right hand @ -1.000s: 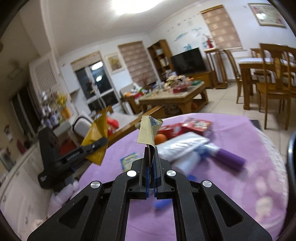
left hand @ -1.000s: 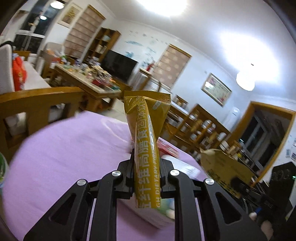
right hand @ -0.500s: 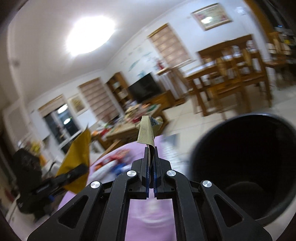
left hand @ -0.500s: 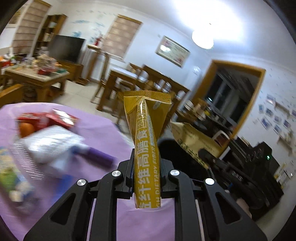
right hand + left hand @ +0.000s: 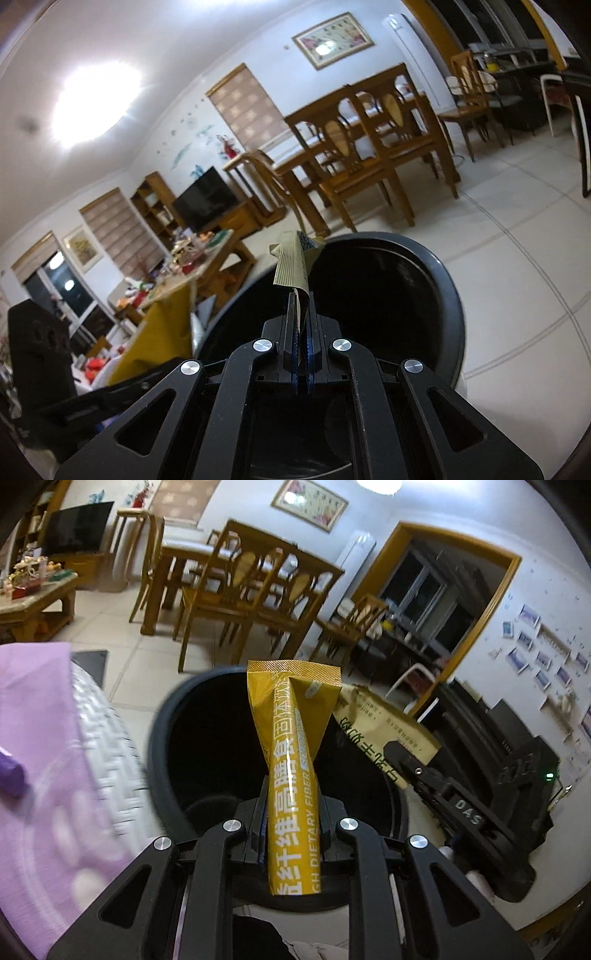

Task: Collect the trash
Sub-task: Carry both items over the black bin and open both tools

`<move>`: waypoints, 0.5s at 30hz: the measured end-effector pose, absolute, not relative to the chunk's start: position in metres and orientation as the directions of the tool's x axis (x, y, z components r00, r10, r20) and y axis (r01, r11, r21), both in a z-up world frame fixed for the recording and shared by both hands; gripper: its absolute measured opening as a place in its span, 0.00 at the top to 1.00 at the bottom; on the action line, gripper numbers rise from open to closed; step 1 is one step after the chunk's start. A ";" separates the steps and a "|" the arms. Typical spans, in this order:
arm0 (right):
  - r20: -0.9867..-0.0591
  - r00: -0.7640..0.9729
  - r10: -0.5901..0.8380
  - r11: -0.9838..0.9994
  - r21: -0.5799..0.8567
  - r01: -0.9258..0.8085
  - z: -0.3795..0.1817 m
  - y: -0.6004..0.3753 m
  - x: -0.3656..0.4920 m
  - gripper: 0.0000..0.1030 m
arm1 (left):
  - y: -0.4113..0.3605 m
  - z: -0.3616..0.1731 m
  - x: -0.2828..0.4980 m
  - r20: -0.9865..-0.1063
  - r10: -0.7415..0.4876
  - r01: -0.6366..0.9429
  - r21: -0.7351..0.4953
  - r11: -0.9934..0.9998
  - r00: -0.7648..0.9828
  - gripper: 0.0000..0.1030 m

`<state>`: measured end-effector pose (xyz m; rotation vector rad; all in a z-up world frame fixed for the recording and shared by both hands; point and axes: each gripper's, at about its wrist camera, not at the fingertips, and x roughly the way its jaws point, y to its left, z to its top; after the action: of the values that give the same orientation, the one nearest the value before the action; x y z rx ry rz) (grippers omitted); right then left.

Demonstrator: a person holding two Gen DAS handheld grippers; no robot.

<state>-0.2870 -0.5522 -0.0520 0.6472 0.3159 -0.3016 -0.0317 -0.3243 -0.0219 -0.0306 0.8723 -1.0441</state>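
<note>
My left gripper (image 5: 291, 805) is shut on a yellow dietary-fibre wrapper (image 5: 291, 760) that stands upright between the pads, over the mouth of a round black trash bin (image 5: 173, 716). My right gripper (image 5: 301, 306) is shut on a tan wrapper (image 5: 293, 266), held above the same bin (image 5: 443, 280). In the left wrist view the right gripper (image 5: 402, 760) comes in from the right with its tan wrapper (image 5: 380, 731) over the bin's far rim. The right wrist view has the left gripper's body (image 5: 37, 354) and its yellow wrapper (image 5: 159, 332) at lower left.
The purple-clothed table (image 5: 44, 775) with a white lace edge lies left of the bin, a purple object (image 5: 11, 771) on it. Wooden dining table and chairs (image 5: 251, 590) stand on the tiled floor beyond. A cluttered coffee table (image 5: 199, 258) and a TV (image 5: 205, 197) are farther back.
Both grippers have swung from over the purple table to the right and downward, and now hang over the black bin. Each has kept its wrapper.
</note>
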 end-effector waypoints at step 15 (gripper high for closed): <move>-0.403 0.906 -0.128 0.726 0.584 0.363 -0.053 -0.557 -0.260 0.85 | -0.356 -0.037 -0.023 -0.715 -0.663 0.728 -0.330 0.601 0.223 0.80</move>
<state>-0.2601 -0.5567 -0.0526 0.7104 0.3502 -0.2769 -0.0231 -0.3558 -0.0367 0.0812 0.9417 -0.9618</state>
